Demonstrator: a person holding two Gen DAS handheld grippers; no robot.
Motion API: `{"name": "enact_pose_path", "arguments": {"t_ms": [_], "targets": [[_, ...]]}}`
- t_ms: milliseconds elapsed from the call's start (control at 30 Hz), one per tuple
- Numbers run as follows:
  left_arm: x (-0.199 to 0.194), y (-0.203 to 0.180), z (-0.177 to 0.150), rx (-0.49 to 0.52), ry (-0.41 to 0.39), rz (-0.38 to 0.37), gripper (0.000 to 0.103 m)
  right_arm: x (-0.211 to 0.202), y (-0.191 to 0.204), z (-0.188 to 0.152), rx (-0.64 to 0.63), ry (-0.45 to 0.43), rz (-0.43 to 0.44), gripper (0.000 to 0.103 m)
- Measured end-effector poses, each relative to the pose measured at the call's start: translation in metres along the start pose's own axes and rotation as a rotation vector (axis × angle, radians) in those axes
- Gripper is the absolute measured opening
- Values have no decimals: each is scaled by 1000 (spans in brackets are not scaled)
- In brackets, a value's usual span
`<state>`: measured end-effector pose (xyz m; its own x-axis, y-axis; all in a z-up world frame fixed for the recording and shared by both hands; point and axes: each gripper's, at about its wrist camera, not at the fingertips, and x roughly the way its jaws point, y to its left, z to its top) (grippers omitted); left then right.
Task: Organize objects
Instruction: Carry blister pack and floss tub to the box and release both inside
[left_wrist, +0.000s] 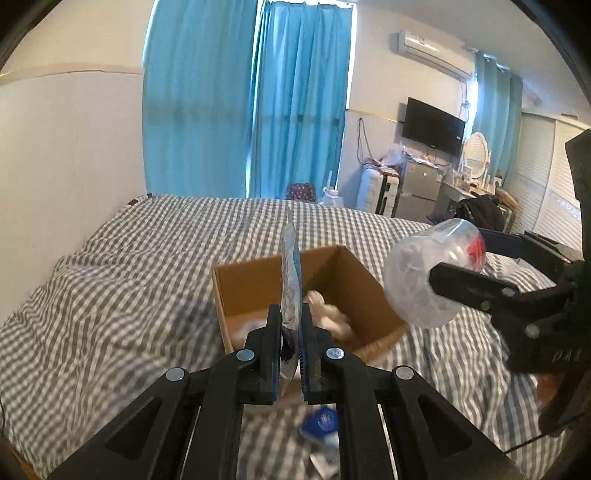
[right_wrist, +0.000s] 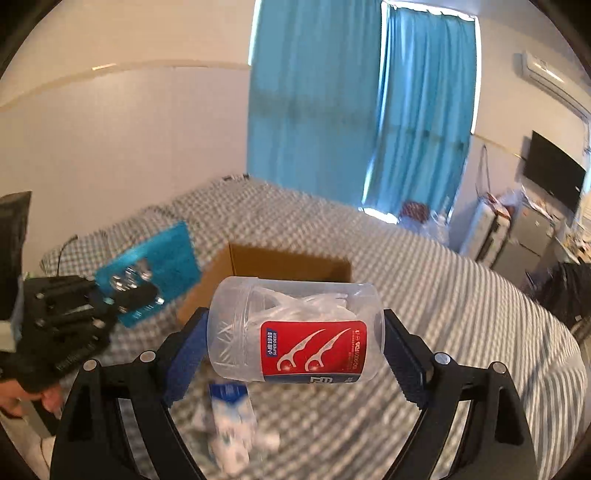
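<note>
My left gripper (left_wrist: 290, 325) is shut on a flat blue and silver packet (left_wrist: 291, 280), seen edge-on, held above the open cardboard box (left_wrist: 255, 280) on the bed. The packet also shows in the right wrist view (right_wrist: 155, 269) as a teal card with silver items. My right gripper (right_wrist: 295, 343) is shut on a clear plastic jar of floss picks (right_wrist: 295, 332) with a red label, held on its side above the box (right_wrist: 288, 264). The jar also shows in the left wrist view (left_wrist: 428, 273), right of the box. White and pale items (left_wrist: 328, 314) lie inside the box.
The bed (left_wrist: 110, 295) has a grey and white checked cover. A blue and white packet (right_wrist: 231, 424) lies on it near me, also in the left wrist view (left_wrist: 321, 424). Blue curtains, a wall TV (left_wrist: 432, 125) and cluttered furniture stand beyond the bed.
</note>
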<state>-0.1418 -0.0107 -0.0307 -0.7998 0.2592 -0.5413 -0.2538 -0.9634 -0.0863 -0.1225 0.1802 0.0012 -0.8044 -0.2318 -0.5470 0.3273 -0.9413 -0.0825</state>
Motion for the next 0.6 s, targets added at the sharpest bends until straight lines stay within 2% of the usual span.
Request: {"name": "enact_pose_path", "arguments": {"t_ms": [167,267,433,600], "targets": [[49,6,11,26,47,15,8,50,-4,23,-1,7,22,89],[77,5,9,59,61,57,8,90,-17,28,49,46,54,89],[122,15,2,22,117,25,8,143,-35,24,123,87,85,89],[142,21,-3,8,146,0,8,185,-35,13,112,133,50,89]]}}
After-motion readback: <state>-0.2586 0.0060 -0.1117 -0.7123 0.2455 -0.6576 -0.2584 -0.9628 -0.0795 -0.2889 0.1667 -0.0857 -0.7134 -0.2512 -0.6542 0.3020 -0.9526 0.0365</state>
